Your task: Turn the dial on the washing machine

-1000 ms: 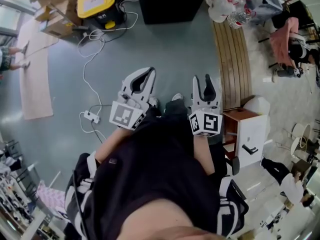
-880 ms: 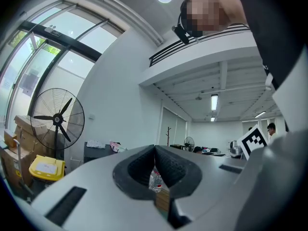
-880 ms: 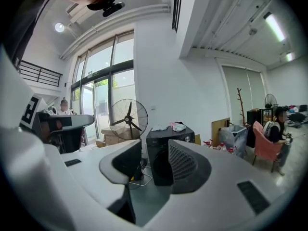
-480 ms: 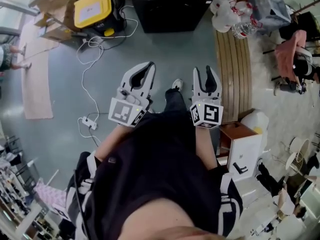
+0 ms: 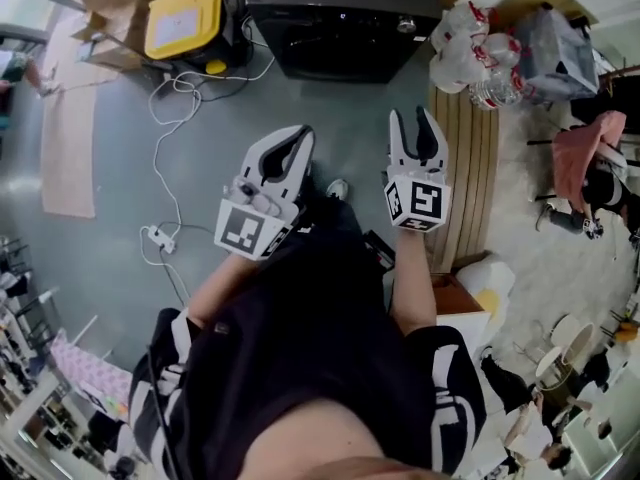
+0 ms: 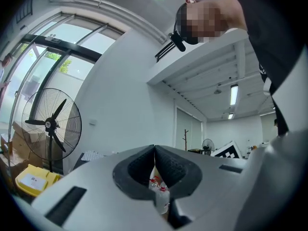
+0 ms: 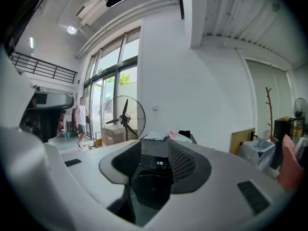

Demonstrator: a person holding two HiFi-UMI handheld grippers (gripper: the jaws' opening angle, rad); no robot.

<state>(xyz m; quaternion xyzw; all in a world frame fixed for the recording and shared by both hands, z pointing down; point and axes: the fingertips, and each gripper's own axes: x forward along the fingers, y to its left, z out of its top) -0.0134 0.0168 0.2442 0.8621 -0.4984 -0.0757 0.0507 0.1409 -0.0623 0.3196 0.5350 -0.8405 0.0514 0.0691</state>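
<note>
- Ahead of the right gripper (image 5: 412, 118), bare grey floor (image 5: 350, 103) lies open up to the black washing machine (image 5: 340, 28).
- Just to that claw's right, a slatted wooden bench (image 5: 465, 148) runs alongside. Bagged bottles (image 5: 470, 38) crowd its far end, beside the machine.
- Ahead and to the left of the left gripper (image 5: 298, 133), a white cable (image 5: 170, 148) loops across the floor to a power strip (image 5: 157, 236).
- Farther that way, a yellow-lidded box (image 5: 185, 13) stands beside the machine's left side.
</note>
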